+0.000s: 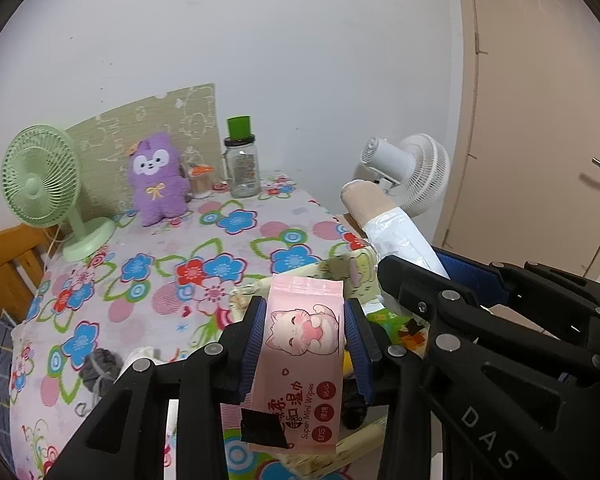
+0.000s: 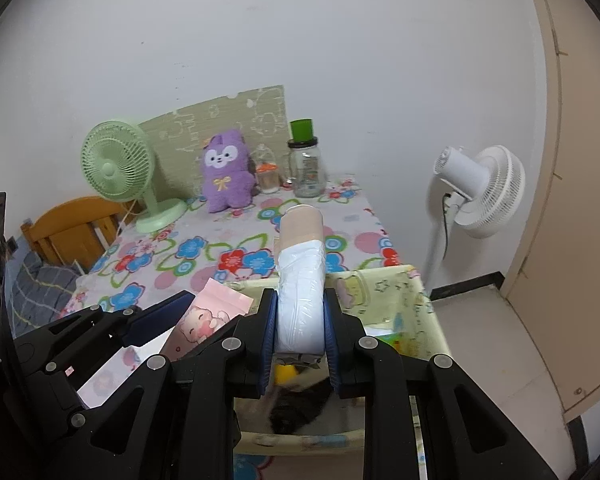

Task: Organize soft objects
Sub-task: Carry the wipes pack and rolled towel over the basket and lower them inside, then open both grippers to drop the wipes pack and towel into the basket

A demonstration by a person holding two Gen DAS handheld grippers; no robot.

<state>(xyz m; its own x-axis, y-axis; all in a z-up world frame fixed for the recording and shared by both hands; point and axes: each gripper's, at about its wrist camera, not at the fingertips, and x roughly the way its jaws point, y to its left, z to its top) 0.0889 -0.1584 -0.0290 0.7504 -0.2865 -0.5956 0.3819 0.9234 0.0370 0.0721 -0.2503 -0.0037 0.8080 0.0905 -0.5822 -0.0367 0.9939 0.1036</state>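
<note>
I have the pink pack of wipes (image 1: 300, 356) clamped in my left tongs (image 1: 305, 322), the blue pads pressing on its two long sides, jaws only partly closed because the pack fills the gap. Its long axis runs straight out along the fingers, so the sealed end leads, pointing away from me and somewhat down. My right tongs (image 2: 300, 320) are squeezed as tight as they go on a roll (image 2: 300, 280) wrapped in white plastic with a beige end; it too sticks out lengthwise beyond the fingertips.

What matters for the coming move is the fabric box (image 2: 404, 280): it sits directly beneath and a little ahead of both pairs of tongs, its open top facing up, with dark and yellow items already inside. Seen from the right wrist, the roll hangs over the middle of the box, while the wipes are off to the box's left edge. So I judge the right hand is the nearer one to drop its load, and the left must come across toward the box's middle.

Beyond the box lies the flowered table (image 1: 148, 280), and at its far side a purple plush toy (image 1: 156, 180) beside a green fan (image 1: 40, 176).
</note>
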